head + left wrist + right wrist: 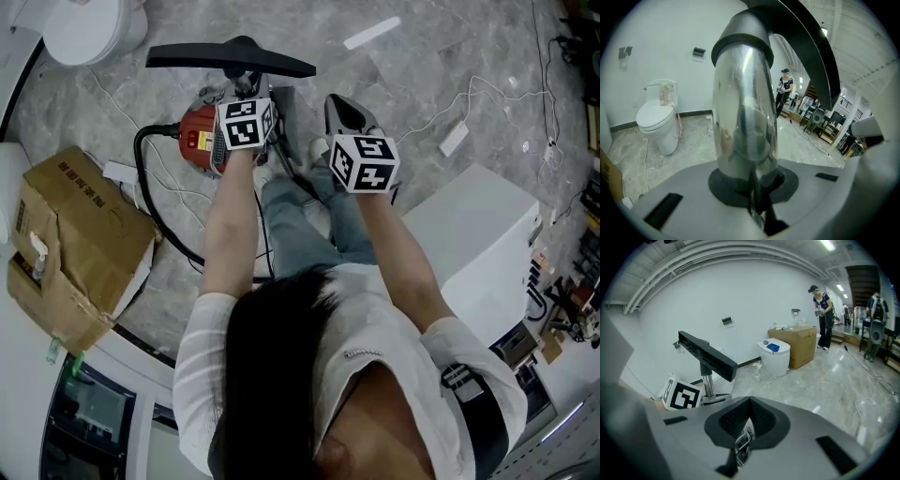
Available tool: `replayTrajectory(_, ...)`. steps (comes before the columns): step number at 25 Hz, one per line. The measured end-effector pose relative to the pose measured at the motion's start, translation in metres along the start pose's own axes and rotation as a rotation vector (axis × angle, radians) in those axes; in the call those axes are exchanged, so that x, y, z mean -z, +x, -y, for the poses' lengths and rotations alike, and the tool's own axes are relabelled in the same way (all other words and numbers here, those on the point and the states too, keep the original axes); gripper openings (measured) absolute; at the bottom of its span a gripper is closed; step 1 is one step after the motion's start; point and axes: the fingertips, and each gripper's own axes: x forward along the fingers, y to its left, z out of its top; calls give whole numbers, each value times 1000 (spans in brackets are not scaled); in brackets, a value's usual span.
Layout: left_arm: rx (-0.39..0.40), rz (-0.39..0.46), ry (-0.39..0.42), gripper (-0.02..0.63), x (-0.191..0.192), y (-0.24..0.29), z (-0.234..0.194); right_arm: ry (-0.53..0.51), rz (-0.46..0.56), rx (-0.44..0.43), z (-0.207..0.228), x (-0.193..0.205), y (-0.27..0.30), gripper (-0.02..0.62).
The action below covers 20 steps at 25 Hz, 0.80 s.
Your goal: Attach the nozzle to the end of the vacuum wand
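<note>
Fingers of the left gripper are clamped on the vacuum wand, low on its chrome tube. In the left gripper view the tube fills the centre of the frame and rises to a dark collar near the top. From that collar the black nozzle sweeps across the upper right. In the head view the nozzle lies as a long bar along the top of the frame, just above the left gripper's marker cube.

The nozzle looks already on the wand's end, though no view shows whether the collar is pushed fully home.

Further right, the right gripper has its fingers pressed together on nothing, apart from the wand. Its own view shows the nozzle at centre left.

To finish well, I would keep the left grip firm and the tube steady. The right gripper should then bear on the nozzle close to the collar and press straight along the tube's line. Pushing out on the bar's ends would lever the joint crooked. A slight twist may help it seat.
</note>
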Motion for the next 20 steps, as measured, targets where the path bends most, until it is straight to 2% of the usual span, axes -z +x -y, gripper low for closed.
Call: replayTrajectory(20, -7, -2, -4, 26, 0, 7, -10, -29, -41, -12, -7, 13, 15, 12)
